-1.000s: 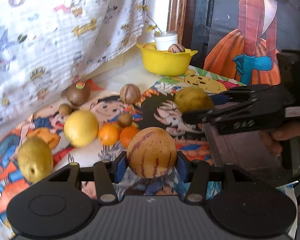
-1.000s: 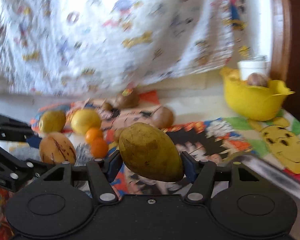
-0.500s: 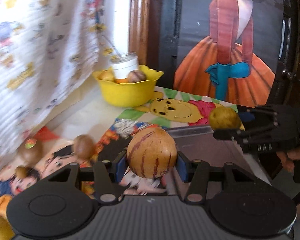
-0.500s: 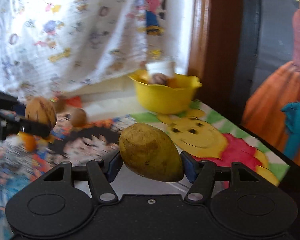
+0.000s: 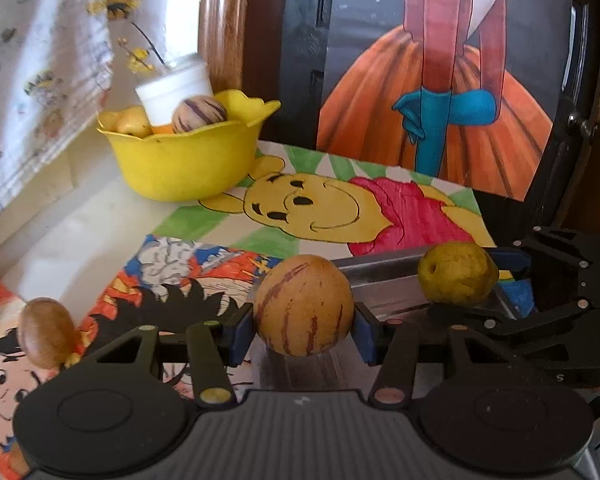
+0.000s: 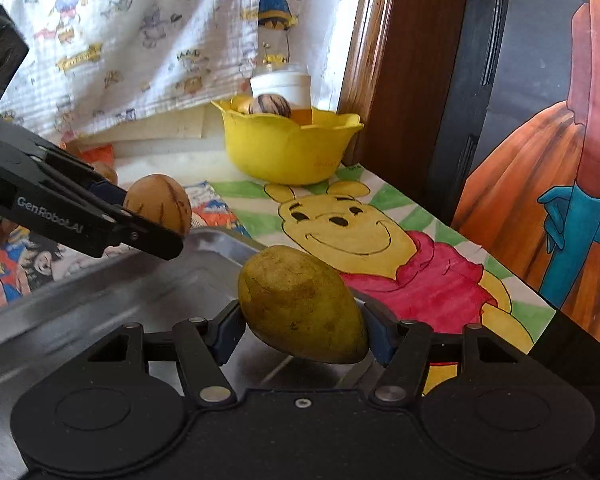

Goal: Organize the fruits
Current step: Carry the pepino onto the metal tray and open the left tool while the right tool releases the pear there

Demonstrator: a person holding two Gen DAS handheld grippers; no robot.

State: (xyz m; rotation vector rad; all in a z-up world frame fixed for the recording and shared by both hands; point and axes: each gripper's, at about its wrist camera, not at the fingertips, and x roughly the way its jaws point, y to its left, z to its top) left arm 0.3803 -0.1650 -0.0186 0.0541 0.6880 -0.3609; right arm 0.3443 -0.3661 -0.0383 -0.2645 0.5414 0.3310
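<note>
My left gripper [image 5: 303,330] is shut on a tan striped fruit [image 5: 303,305] and holds it above the near edge of a metal tray [image 5: 384,280]. My right gripper [image 6: 302,330] is shut on a yellow-green mango [image 6: 300,304] over the same tray [image 6: 100,304]. In the left wrist view the mango [image 5: 458,273] and right gripper are at the right. In the right wrist view the striped fruit [image 6: 158,203] and left gripper are at the left. A yellow bowl [image 5: 188,160] with several fruits stands at the back; it also shows in the right wrist view [image 6: 288,148].
A white jar [image 5: 174,90] stands behind the bowl. A brown fruit [image 5: 46,332] lies on the cartoon-printed cloth at the left. A printed curtain [image 6: 120,40] hangs behind. A wooden frame and a painted panel [image 5: 440,80] close off the back right.
Both grippers have swung right with their fruits, away from the fruit pile, and now hang over the metal tray near the bowl. Both stay shut.
</note>
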